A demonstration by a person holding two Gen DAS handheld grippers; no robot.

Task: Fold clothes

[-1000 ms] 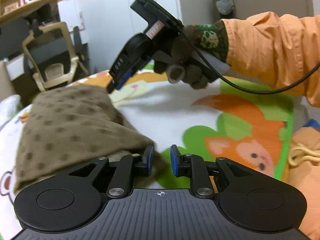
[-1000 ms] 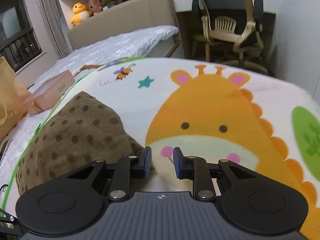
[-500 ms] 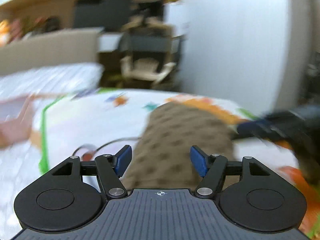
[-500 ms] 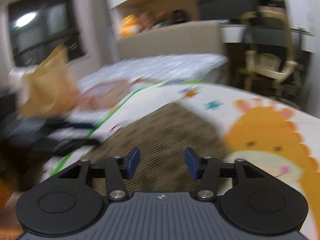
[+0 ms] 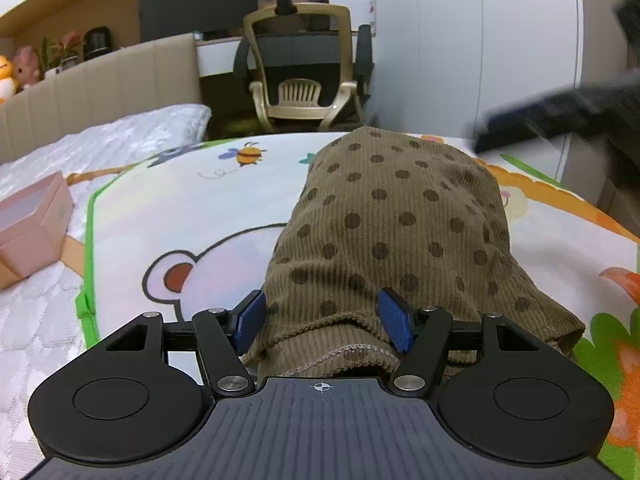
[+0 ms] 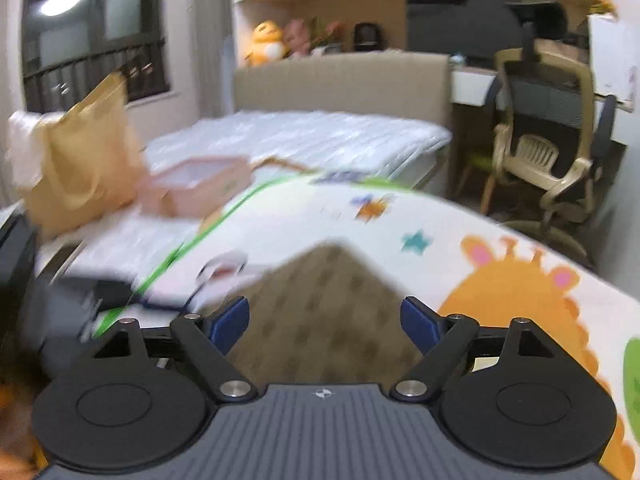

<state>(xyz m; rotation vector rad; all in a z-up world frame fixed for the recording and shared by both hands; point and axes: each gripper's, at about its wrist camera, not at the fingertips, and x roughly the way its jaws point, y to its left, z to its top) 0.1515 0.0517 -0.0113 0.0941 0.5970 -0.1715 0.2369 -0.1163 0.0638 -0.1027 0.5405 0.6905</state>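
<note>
The mat (image 5: 168, 208) with its cartoon animals covers the bed in front of me, and the brown dotted garment (image 5: 392, 232) lies on it as a narrow, doubled-over bundle running away from me, its hemmed edges stacked nearest my left gripper (image 5: 324, 322). A second ago both of my grippers were nearly closed at the cloth's edge and aimed across the mat; now both have swung round to face the headboard and have opened wide. My left gripper's blue pads stand either side of the hem, spread apart and clamping nothing. My right gripper (image 6: 326, 322) is spread open too, with the garment (image 6: 324, 308) just beyond its fingers, though that view is smeared by motion, so I cannot tell whether it touches the cloth. I judge a fold has just been let go and I am lining up on the near end. Whether another fold is needed, the bundle's shape alone does not settle.
</note>
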